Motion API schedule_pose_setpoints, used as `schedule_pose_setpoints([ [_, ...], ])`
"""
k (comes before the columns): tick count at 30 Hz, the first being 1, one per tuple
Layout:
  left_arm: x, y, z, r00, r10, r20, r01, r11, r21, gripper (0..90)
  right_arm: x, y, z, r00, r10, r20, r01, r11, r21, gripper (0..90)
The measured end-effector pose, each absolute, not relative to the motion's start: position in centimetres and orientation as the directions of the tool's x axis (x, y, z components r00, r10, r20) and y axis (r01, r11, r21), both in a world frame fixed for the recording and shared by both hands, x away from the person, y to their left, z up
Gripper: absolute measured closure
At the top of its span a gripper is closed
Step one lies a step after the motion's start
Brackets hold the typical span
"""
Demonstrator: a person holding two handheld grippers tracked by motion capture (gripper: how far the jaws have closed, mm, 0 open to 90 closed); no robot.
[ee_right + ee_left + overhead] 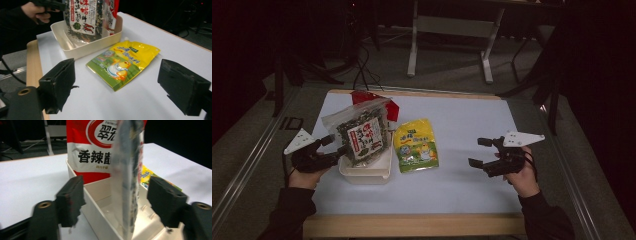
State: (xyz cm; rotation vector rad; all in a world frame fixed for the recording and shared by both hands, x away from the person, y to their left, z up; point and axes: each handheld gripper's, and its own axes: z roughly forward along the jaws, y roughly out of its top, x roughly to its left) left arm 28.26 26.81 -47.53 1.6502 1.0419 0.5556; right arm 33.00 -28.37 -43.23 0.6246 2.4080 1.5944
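With both tongs (116,202) (125,85) apart, the unsupported seaweed bag (360,134) could topple out of the tub (364,172).

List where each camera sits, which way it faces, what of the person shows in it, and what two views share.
High view: above the person's side of the table, looking forward and down; both forearms, left gripper and right gripper show.
Left gripper view: rides the left gripper, looking along its open jaws at the clear seaweed bag standing in the white bin.
Right gripper view: rides the right gripper, facing the yellow pouch; the left hand shows.
Shared: both gripper views show bin and seaweed bag.
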Motion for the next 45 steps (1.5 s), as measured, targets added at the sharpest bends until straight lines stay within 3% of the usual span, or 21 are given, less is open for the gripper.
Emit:
schedule_pose_setpoints([
  [5,26.8,26.3,-46.8,0.501,0.854,-0.141,0.349,-0.05,0.936,10.3,32.9,-28.3,-43.4,-0.889,0.452,0.078,0.246,0.327,0.913,12.2],
  [9,25.2,25.6,-46.2,0.499,0.854,-0.15,0.353,-0.042,0.935,4.1,32.8,-28.0,-43.5,-0.884,0.462,0.065,0.248,0.347,0.904,12.0],
  [24,20.2,20.1,-47.2,0.597,0.792,-0.131,0.284,-0.055,0.957,3.1,33.6,-26.6,-44.1,-0.877,0.479,0.023,0.255,0.425,0.868,24.4],
  [31,19.9,18.1,-48.3,0.646,0.758,-0.09,0.275,-0.121,0.954,3.0,35.0,-25.1,-44.6,-0.883,0.469,0.013,0.257,0.46,0.85,25.6],
  [45,20.3,17.5,-49.6,0.68,0.727,-0.095,0.258,-0.115,0.959,3.0,39.4,-21.8,-45.8,-0.869,0.494,0.013,0.294,0.496,0.817,28.1],
])
